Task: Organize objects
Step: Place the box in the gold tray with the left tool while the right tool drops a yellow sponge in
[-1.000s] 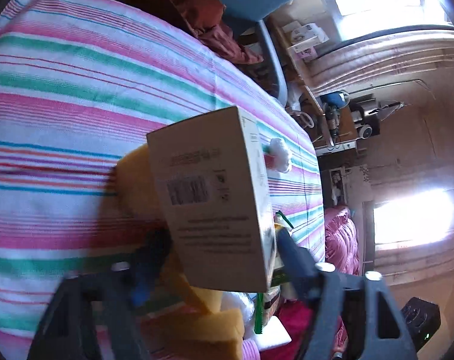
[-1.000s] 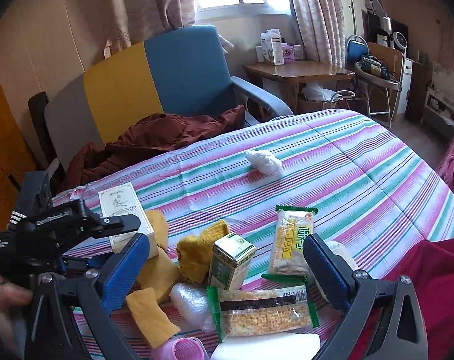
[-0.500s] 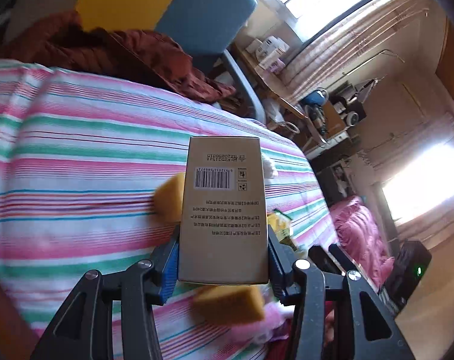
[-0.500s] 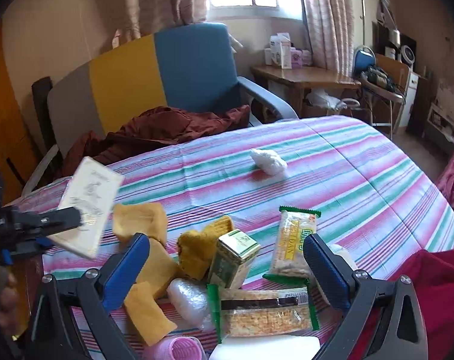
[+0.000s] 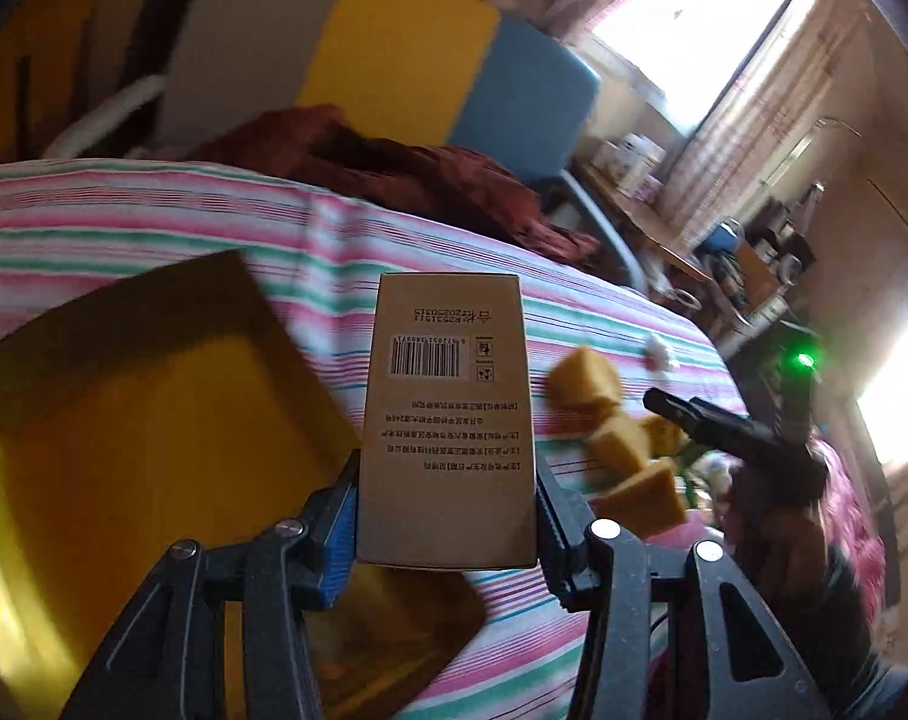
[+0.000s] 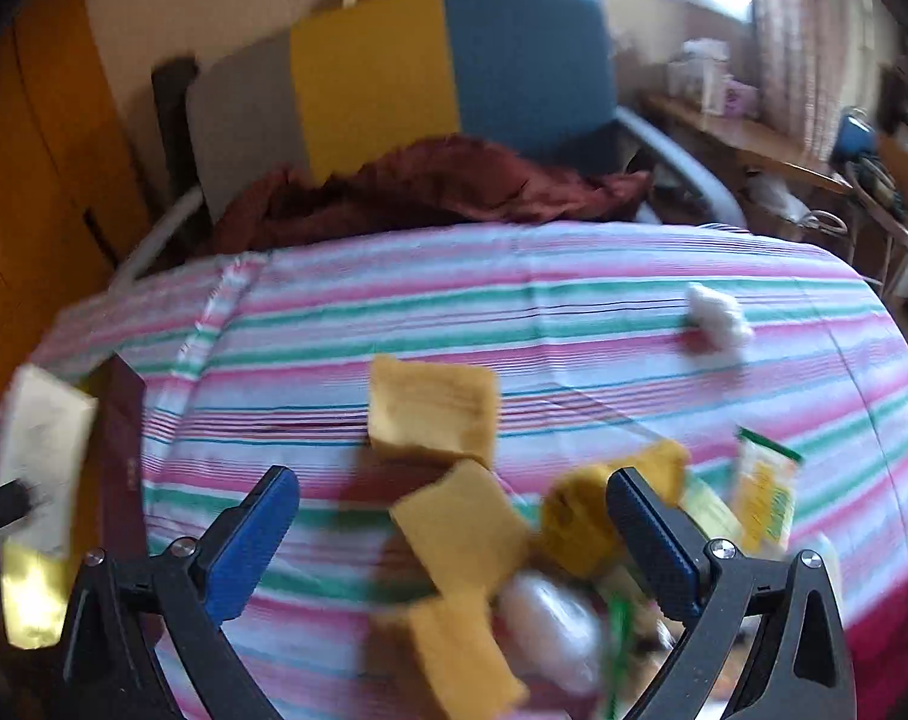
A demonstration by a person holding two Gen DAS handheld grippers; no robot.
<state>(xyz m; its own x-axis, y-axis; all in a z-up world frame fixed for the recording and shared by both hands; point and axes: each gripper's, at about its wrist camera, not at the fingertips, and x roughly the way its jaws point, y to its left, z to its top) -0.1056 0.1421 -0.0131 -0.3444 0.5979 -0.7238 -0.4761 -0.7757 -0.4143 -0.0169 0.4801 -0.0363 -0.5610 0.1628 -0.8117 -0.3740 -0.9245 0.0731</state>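
A tan cardboard box [image 5: 447, 420] with a barcode is clamped between the blue pads of my left gripper [image 5: 444, 468] and held up off the bed. Below it and to the left lies an open yellow container [image 5: 123, 420]. The right wrist view shows the same box [image 6: 45, 450] at the far left, above the container's maroon wall [image 6: 120, 450]. My right gripper [image 6: 452, 480] is open and hovers over yellow sponges [image 6: 432, 414], with one sponge [image 6: 460, 522] below the gap between its fingers. The pads touch nothing.
A yellow knit cloth [image 6: 580, 516], a clear wrapped item [image 6: 550, 624] and a snack packet [image 6: 766, 498] crowd the near right of the striped bedspread [image 6: 514, 312]. A white wad [image 6: 715, 315] lies farther right. A chair with a maroon garment [image 6: 441, 186] stands behind the bed.
My left gripper closed on the box, lifted it and carried it left, over the yellow container. My right gripper swung left, over the sponges, and stayed open.
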